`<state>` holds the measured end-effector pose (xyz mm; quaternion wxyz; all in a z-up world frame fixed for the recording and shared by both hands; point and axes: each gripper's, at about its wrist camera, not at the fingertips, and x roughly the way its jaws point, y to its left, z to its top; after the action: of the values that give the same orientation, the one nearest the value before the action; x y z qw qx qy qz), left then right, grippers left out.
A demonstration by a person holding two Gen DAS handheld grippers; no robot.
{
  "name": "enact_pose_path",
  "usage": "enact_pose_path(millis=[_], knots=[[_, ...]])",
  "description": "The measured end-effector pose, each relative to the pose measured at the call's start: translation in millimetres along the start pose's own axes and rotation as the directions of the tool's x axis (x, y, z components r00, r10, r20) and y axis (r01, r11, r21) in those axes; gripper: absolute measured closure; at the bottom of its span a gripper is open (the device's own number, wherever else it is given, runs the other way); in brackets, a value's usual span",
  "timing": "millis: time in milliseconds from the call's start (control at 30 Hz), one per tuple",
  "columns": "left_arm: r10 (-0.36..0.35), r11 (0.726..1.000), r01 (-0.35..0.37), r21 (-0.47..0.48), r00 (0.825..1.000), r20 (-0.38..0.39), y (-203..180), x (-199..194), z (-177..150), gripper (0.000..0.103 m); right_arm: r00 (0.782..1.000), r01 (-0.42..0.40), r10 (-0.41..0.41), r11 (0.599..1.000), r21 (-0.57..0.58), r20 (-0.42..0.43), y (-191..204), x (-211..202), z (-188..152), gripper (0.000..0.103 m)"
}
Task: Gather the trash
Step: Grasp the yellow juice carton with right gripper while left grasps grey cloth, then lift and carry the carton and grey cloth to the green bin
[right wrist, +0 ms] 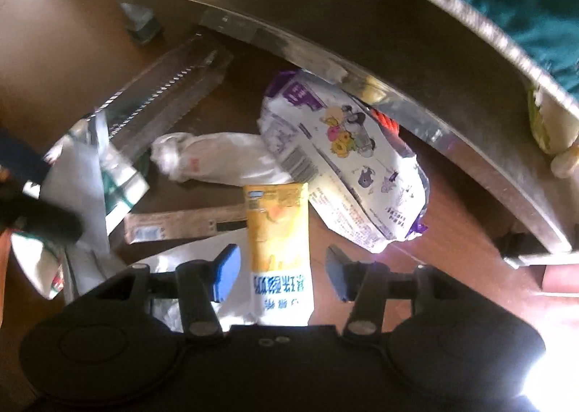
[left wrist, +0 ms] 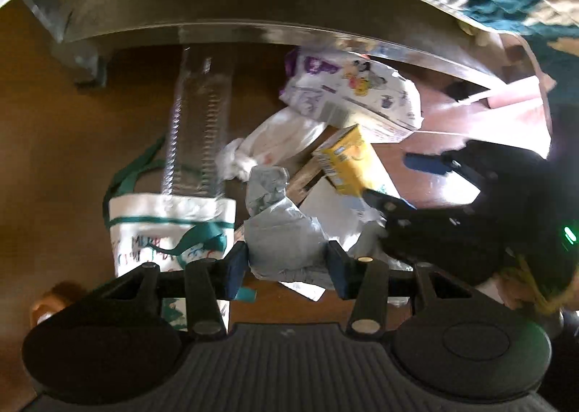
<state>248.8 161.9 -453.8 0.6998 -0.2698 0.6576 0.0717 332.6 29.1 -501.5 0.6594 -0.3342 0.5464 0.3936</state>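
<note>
Left gripper (left wrist: 287,265) is clamping a crumpled grey bag (left wrist: 282,234) above the brown floor (left wrist: 54,122). Right gripper (right wrist: 282,272) is standing apart, its jaws straddling a yellow pouch (right wrist: 277,231) without pressing it, beside the cartoon-printed packet (right wrist: 347,162).

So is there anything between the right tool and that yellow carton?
Nothing visible. The yellow carton already lies between the open fingers of the right tool, with a gap on each side and nothing on top of it.

The carton (right wrist: 277,249) lies on the floor (right wrist: 54,50) between the right claw (right wrist: 280,272) tips. Beyond it lies the printed packet (right wrist: 343,162), partly under the bed frame (right wrist: 362,35), with the knotted bag (right wrist: 217,158) to its left
</note>
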Motion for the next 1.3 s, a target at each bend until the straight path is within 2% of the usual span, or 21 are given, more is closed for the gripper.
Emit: enact_pose_path(millis=[100,167,233,333,367,533,767,1033,1200,1300], knots=[[-0.007,1.0,0.007,0.014,1.0,-0.02,0.8,11.8,-1.5,0.063,1.0,-0.018,0.019,0.999,0.043,-0.018,-5.2,17.2,2.1,0.051],[0.015,0.999,-0.014,0.033,0.999,-0.035,1.4,22.6,-2.0,0.063,0.999,-0.028,0.03,0.998,0.055,-0.034,-5.1,25.9,3.4,0.051],[0.016,1.0,-0.015,0.018,0.999,-0.049,6.4,34.8,-1.9,0.063,0.999,-0.027,0.029,0.998,0.05,-0.041,-2.9,31.8,4.5,0.051],[0.026,1.0,-0.026,0.0,0.997,-0.067,12.3,46.7,-0.5,0.063,0.998,0.001,0.0,1.0,0.025,-0.064,2.3,39.2,4.9,0.062],[0.03,1.0,-0.03,0.003,0.997,-0.072,12.4,48.9,-0.7,0.063,0.998,0.012,-0.011,1.0,0.024,-0.065,2.7,41.0,4.4,0.063],[0.028,1.0,-0.028,0.002,0.997,-0.07,11.7,48.1,0.2,0.063,0.998,0.02,-0.018,0.999,0.047,-0.059,0.5,24.7,2.8,0.063],[0.023,0.999,-0.023,0.024,0.999,-0.024,3.7,21.0,1.2,0.063,0.997,0.072,-0.07,0.993,0.091,-0.016,-6.0,-48.5,6.8,0.063],[-0.01,0.995,0.001,0.096,0.996,0.093,-24.3,-57.3,-2.8,0.063,0.988,0.11,-0.131,0.97,0.215,0.083,-6.5,-157.0,-1.4,0.063],[-0.014,0.991,-0.012,0.13,0.98,0.2,-37.4,-122.0,-12.8,0.063,0.968,0.116,-0.171,0.952,0.282,0.181,4.6,-235.1,-15.8,0.063],[-0.018,0.988,-0.023,0.15,0.965,0.263,-45.0,-159.1,-25.3,0.063,0.944,0.132,-0.21,0.947,0.293,0.255,11.3,-288.2,-27.6,0.063]])
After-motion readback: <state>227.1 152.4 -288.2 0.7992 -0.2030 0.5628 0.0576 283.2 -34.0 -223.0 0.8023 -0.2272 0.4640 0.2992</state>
